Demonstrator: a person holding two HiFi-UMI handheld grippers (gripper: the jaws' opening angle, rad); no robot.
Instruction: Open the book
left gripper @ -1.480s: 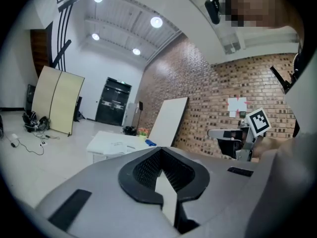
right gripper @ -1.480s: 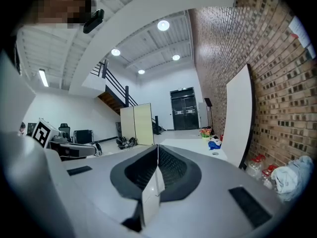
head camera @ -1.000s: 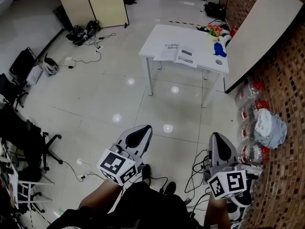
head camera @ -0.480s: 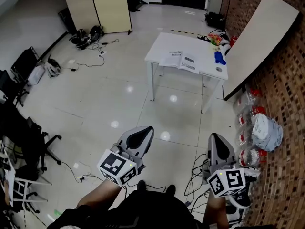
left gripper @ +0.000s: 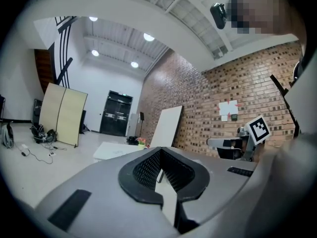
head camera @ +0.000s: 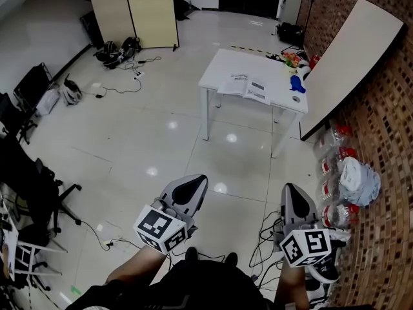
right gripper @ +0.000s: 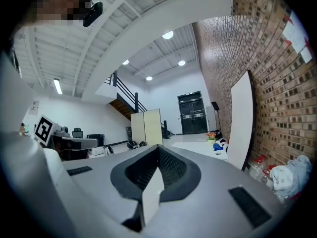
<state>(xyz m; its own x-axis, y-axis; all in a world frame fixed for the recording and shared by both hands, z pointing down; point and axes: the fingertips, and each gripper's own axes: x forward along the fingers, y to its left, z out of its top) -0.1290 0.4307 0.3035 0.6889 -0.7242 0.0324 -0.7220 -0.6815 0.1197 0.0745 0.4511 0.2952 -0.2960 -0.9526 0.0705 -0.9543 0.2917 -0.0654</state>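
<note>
The book [head camera: 248, 87] lay spread open on the table [head camera: 222, 66], near its front edge, both halves flat and printed pages facing up. That was already how the task wanted it. The scene fitted two readings: the person stood back after the opening, or faced a book that had lain open all along.

The person stood well away from the table, across bare floor. The left gripper [head camera: 193, 182] and right gripper [head camera: 290, 191] were held low by the body and pointed toward the table. Each gripper's own view showed its jaws clenched tip to tip with nothing between them.

Judged from this, doing the moment well meant care on foot, not work at the pages. Cables [head camera: 270, 228] lay on the floor well short of the table, by the person's feet, and could catch a step. A blue thing [head camera: 296, 82] sat on the table just right of the book, and any reach there would need to clear it.
</note>
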